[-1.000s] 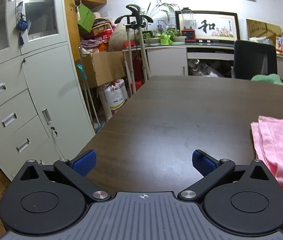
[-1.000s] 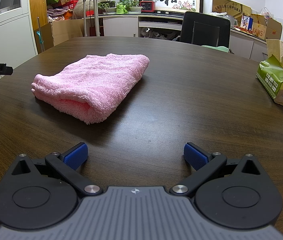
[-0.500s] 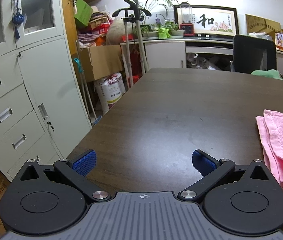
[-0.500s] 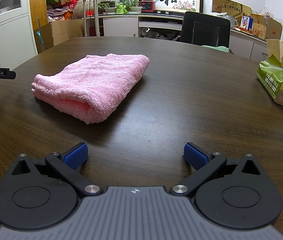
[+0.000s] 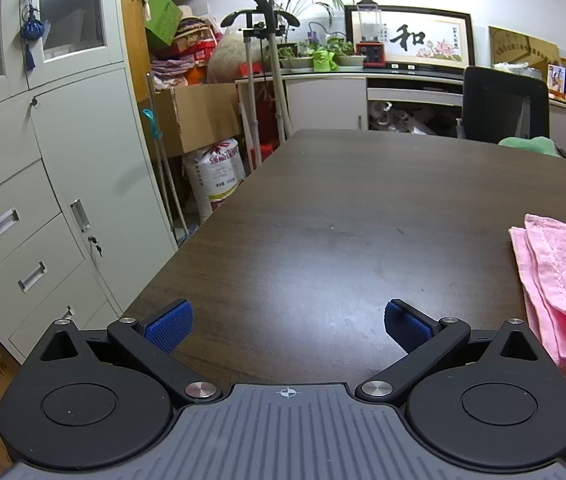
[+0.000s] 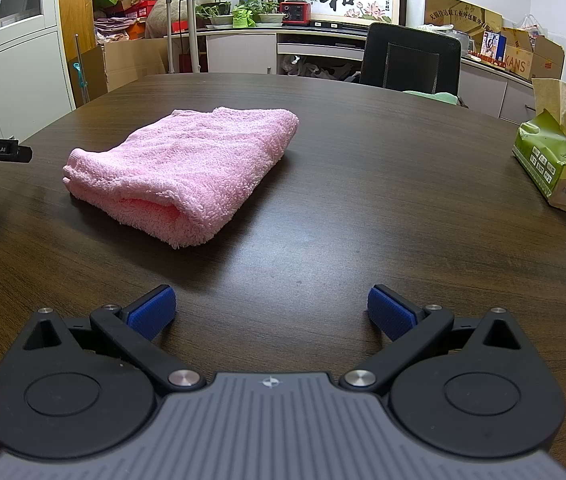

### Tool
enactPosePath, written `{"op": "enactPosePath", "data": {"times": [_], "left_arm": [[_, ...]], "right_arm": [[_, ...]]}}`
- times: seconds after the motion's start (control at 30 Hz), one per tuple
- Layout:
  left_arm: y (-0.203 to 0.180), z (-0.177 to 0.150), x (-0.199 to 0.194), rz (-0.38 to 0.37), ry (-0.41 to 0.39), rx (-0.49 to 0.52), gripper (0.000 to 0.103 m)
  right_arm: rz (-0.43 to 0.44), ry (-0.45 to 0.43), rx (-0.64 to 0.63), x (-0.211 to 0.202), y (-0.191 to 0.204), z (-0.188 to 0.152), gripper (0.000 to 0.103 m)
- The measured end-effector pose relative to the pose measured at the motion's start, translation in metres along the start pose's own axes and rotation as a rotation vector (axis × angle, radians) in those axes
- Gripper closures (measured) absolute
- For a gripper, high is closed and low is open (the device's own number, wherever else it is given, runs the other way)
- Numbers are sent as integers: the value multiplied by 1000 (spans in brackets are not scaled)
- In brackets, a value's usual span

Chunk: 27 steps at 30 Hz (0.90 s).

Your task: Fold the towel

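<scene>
1. The pink towel (image 6: 187, 172) is seen lying on the dark worktop (image 6: 363, 200), already doubled into a thick compact bundle; the folding is judged complete or nearly so.
2. The left gripper (image 5: 287, 322) is held with its fingers spread wide and empty, the towel just beside it to the right.
3. The right gripper (image 6: 271, 308) is likewise wide open, nothing held, the towel ahead and apart.
4. If another fold is wanted, a near edge must be pinched; otherwise only withdrawal is called for.

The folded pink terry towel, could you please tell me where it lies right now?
In the right wrist view the folded pink terry towel lies left of centre on the dark wooden table, ahead of the open right gripper and untouched.
</scene>
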<state>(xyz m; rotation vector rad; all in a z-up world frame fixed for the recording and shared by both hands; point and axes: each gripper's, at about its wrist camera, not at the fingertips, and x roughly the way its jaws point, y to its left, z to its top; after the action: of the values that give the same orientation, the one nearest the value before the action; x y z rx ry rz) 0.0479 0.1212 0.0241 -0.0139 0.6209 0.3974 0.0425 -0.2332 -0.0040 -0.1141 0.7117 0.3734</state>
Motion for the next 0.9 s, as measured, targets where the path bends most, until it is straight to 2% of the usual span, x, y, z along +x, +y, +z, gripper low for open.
{"op": "enactPosePath", "data": {"times": [0.63,0.9], "left_arm": [[12,-7,16,-31,100,-43,0],[24,-10,19,-39,103,-80,0]], "right_arm": [[-1,1,1,0,-1,0,0],[-1,1,1,0,-1,0,0]]}}
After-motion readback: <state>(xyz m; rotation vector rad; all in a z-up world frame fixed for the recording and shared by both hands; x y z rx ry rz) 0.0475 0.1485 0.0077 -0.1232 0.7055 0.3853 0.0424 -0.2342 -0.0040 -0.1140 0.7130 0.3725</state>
